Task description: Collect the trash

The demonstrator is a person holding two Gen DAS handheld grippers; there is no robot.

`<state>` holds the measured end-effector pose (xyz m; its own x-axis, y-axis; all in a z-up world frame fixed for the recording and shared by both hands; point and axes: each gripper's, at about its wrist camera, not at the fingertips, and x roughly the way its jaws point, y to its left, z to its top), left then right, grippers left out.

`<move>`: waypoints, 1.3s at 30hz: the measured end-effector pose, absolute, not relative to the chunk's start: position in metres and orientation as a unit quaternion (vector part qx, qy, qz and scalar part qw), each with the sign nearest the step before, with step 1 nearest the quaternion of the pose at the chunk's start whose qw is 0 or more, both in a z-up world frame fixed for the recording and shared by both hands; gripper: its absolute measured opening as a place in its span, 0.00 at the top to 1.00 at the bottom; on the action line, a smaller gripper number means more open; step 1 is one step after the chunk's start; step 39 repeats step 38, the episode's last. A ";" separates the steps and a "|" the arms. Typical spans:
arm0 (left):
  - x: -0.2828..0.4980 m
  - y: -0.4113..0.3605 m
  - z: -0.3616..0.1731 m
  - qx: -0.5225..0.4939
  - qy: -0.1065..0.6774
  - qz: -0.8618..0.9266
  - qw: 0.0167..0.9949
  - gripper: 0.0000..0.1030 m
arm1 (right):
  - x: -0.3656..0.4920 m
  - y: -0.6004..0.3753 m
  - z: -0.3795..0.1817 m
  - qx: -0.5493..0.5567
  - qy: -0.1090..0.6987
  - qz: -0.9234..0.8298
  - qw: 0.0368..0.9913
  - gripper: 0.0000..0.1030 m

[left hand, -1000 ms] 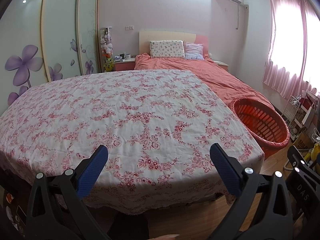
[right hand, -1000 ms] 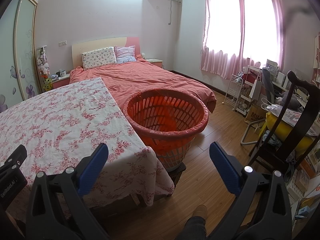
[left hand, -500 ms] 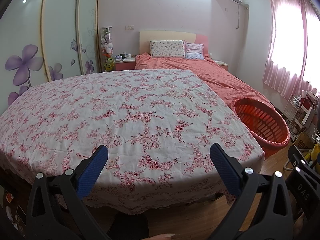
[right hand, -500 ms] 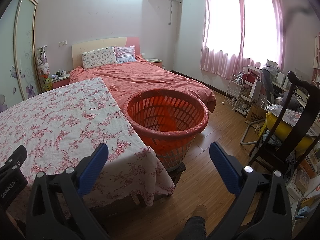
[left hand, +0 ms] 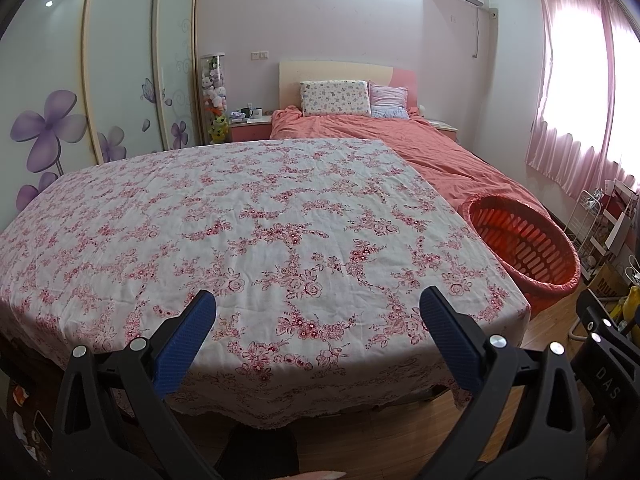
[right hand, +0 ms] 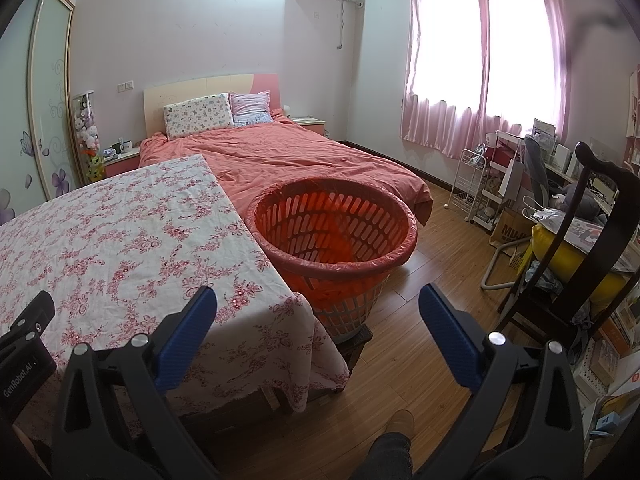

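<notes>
Your left gripper [left hand: 318, 312] hangs over the near edge of the table [left hand: 256, 220], jaws spread wide with nothing in them. Same deal with your right gripper [right hand: 318, 312], off the table's corner. The basket [right hand: 334, 228] sits right beside the table, the bed [right hand: 300, 156] behind it.

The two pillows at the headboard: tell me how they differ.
The left pillow is wider, cream with small scattered prints; the right pillow is narrower, pink and lilac striped. The left pillow lies long and low, while the right pillow stands more upright, and its near edge is partly hidden behind the left pillow. Both lean against the headboard at the top of the coral bedspread.
</notes>
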<state>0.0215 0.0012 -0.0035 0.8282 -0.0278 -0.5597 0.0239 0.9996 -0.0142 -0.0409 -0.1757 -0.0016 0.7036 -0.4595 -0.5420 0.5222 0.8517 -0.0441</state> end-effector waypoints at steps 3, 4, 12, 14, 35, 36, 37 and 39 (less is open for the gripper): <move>0.022 0.001 -0.003 -0.003 0.293 -0.014 0.956 0.03 | -0.041 -0.176 -0.002 0.056 0.278 -0.267 0.921 0.04; 0.022 0.001 -0.003 -0.003 0.293 -0.014 0.956 0.03 | -0.041 -0.176 -0.001 0.057 0.278 -0.267 0.921 0.04; 0.021 0.001 -0.005 -0.002 0.293 -0.013 0.956 0.03 | -0.041 -0.176 -0.001 0.057 0.278 -0.267 0.921 0.04; 0.021 0.001 -0.004 -0.002 0.293 -0.013 0.956 0.03 | -0.041 -0.176 -0.001 0.057 0.278 -0.267 0.921 0.04; 0.019 0.002 -0.007 0.003 0.294 -0.010 0.956 0.03 | -0.041 -0.177 -0.001 0.057 0.278 -0.267 0.921 0.04; 0.019 0.002 -0.007 0.003 0.294 -0.010 0.956 0.03 | -0.041 -0.177 -0.001 0.058 0.278 -0.266 0.921 0.04; 0.018 0.003 -0.008 0.002 0.294 -0.010 0.956 0.03 | -0.041 -0.177 -0.001 0.057 0.278 -0.266 0.921 0.04; 0.018 0.003 -0.008 0.002 0.294 -0.010 0.956 0.03 | -0.041 -0.177 -0.001 0.057 0.278 -0.266 0.921 0.04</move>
